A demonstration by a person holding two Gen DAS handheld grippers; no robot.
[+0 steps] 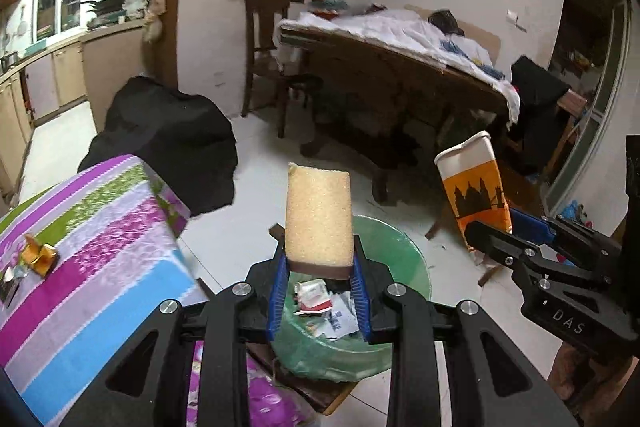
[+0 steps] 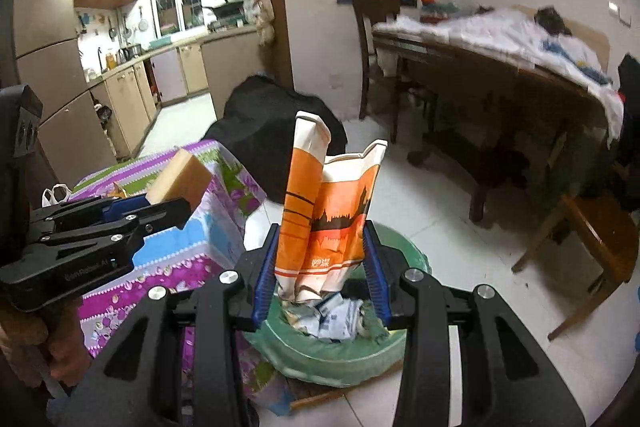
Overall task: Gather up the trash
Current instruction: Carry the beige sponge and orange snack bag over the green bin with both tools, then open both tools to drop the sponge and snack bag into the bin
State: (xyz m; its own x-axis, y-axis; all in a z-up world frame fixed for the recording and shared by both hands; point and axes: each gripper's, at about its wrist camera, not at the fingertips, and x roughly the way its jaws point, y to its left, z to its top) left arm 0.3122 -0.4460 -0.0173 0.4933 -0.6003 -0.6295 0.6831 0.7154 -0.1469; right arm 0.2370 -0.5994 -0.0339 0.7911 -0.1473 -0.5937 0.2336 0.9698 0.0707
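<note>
Beside the striped tablecloth (image 1: 92,267), a green-lined trash bin (image 1: 404,259) sits on the floor w/ crumpled paper scraps (image 1: 332,315) inside. Above it, right gripper (image 2: 324,259) is clamped on an orange paper bag (image 2: 332,223), standing upright. Left gripper (image 1: 320,275) pinches a yellow sponge (image 1: 319,219) btwn its blue pads, also over the bin.

White tiled floor (image 1: 240,227), wooden table (image 1: 400,67)
</note>
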